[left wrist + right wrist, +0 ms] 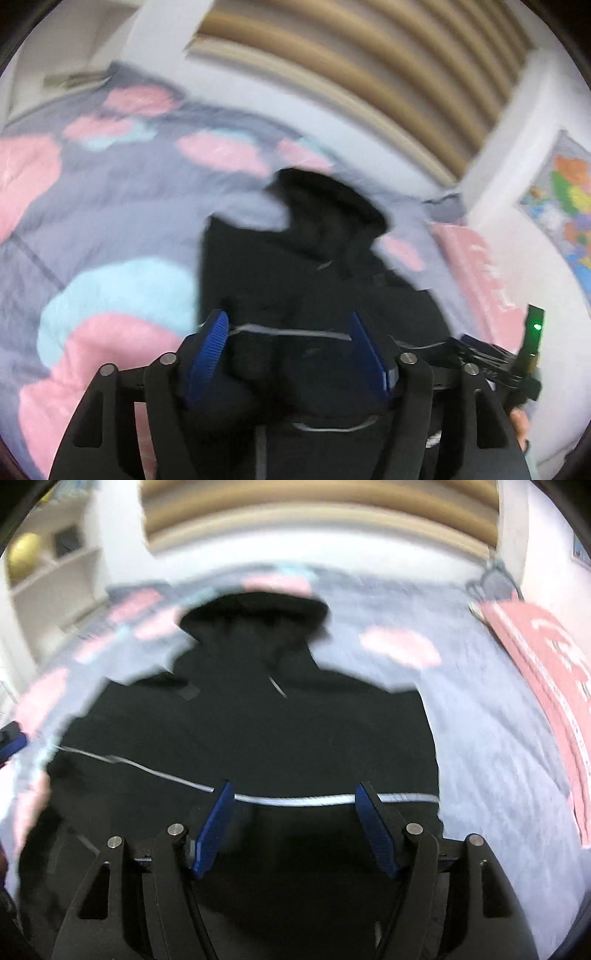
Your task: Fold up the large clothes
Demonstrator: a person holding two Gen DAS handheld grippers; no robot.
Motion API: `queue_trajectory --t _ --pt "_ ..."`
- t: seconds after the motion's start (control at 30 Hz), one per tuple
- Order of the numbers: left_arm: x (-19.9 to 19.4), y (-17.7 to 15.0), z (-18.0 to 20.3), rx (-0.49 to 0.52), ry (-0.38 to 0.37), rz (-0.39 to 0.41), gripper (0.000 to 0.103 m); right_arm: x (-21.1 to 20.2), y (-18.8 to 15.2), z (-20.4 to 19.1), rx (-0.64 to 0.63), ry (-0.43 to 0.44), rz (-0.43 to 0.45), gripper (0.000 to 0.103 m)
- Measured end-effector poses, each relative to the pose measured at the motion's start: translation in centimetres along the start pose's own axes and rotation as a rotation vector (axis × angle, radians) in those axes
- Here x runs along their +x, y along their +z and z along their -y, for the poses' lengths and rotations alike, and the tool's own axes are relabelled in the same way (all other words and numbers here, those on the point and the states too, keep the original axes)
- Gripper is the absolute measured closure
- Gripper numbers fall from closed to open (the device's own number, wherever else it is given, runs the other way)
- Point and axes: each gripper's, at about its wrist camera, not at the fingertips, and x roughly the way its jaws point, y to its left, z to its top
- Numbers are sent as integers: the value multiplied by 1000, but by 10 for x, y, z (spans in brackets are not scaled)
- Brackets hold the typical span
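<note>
Both shots are pretty blurry. On the left, the left tongs (288, 325) sit spread wide with nothing pinched, blue pads (212, 339) apart over the black hooded jacket (295, 266). The jacket lies on the bed's cloud-print duvet (110, 206), hood pointing toward the slatted headboard (351, 66). Over to the right, the right tongs (293, 797) are open too, hovering over the jacket's pale reflective stripe (295, 800). A pink folded cloth (546, 686) lies at the bed's far right edge.
</note>
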Motion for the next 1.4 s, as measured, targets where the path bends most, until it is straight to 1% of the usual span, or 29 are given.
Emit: queue_trajectory --t 0.07,0.17,0.23,0.3,0.33,0.37,0.4,0.43,0.47,0.53,0.57,0.6,0.63,0.67,0.7,0.73,0.77,0.83,0.9,0.93,0.97,1.0,1.03,1.07,1.1,1.17,1.2,1.27,1.4 --pt "-1 4 22 52 -41 -11 33 -3 3 -18 -30 43 -3 31" --pt "14 1 56 132 -82 -40 33 3 -2 -41 -80 58 -23 31" --pt "29 -10 71 172 -92 -85 33 22 -3 -51 -95 56 -57 31" --pt "56 -24 80 188 -88 -154 33 41 -11 -55 -87 50 -108 31" --pt "72 -31 83 188 -72 -193 33 57 -18 -54 -81 36 -161 31" --pt "91 -39 81 190 -25 -245 33 71 -22 -56 -78 23 -199 31" --pt "111 -46 76 186 44 -299 34 84 -30 -53 -73 9 -242 31" --pt "132 -55 65 162 125 -368 37 92 -36 -51 -73 10 -259 31" --pt "143 -60 56 136 133 -393 42 94 -40 -51 -85 15 -248 31" --pt "142 -59 54 133 131 -379 43 91 -39 -51 -102 13 -243 31" --pt "140 -56 56 138 140 -379 48 88 -38 -50 -99 18 -244 31" --pt "136 -54 56 141 142 -369 50 84 -34 -47 -93 23 -238 32" --pt "128 -50 59 145 133 -342 50 74 -30 -41 -75 22 -213 32" --pt "115 -44 60 144 106 -291 50 65 -27 -32 -55 22 -179 32" --pt "110 -39 56 138 90 -259 50 57 -23 -25 -41 21 -152 32" --pt "98 -32 56 128 66 -212 50 46 -19 -13 -18 1 -113 31" --pt "89 -26 54 115 57 -175 49 41 -15 -5 -3 -28 -98 31" --pt "83 -16 48 85 76 -139 49 38 -12 17 38 -94 -91 30" --pt "87 -13 34 44 103 -150 49 43 -16 32 70 -124 -93 30" --pt "96 -13 27 27 122 -160 49 49 -21 40 79 -154 -96 30" --pt "106 -16 18 17 154 -179 50 62 -28 46 72 -187 -110 31" --pt "118 -22 8 8 171 -204 50 76 -35 48 44 -194 -111 30" --pt "125 -31 -3 7 170 -221 50 80 -45 46 6 -193 -77 28" --pt "134 -38 -7 25 187 -216 50 79 -51 41 -24 -206 -30 27" --pt "135 -41 -4 44 209 -208 50 79 -52 36 -40 -221 -12 26" --pt "140 -43 12 105 291 -199 50 81 -49 32 -49 -241 -18 25" --pt "141 -43 14 120 308 -197 50 82 -49 33 -45 -236 -17 25" --pt "138 -46 16 140 313 -175 50 80 -50 37 -27 -213 -9 25" --pt "122 -52 6 151 268 -136 50 74 -53 42 -8 -195 18 24"
